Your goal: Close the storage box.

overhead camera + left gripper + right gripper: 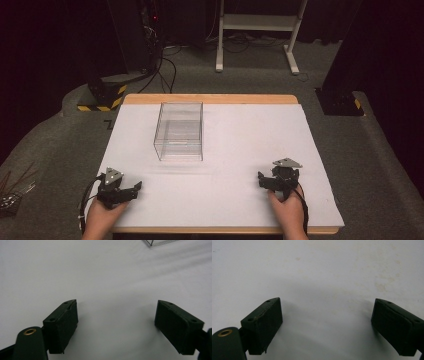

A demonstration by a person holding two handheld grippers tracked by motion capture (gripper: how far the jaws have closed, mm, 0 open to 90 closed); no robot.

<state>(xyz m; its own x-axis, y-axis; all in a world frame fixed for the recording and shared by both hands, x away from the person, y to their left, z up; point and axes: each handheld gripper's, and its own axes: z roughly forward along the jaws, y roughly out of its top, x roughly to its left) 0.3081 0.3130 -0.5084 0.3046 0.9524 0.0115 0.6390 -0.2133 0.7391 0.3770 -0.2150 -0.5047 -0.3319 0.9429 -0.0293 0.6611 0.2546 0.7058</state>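
A clear plastic box (179,131) stands empty on the white table cover, toward the back left of centre. My left gripper (134,188) rests low over the front left of the table, held by a hand, its jaws pointing right. In the left gripper view its jaws stand apart (117,315) with only bare white surface between them, and a corner of the box (160,242) shows at the top edge. My right gripper (262,180) sits at the front right, jaws pointing left. Its jaws are wide apart (327,313) over the bare cover.
The table (210,98) has a wooden rim visible at the back and front edges. Beyond it, on grey carpet, are a white frame stand (257,30), cables, and black equipment with yellow-striped bases (102,95). Faint stains mark the cover in the right gripper view.
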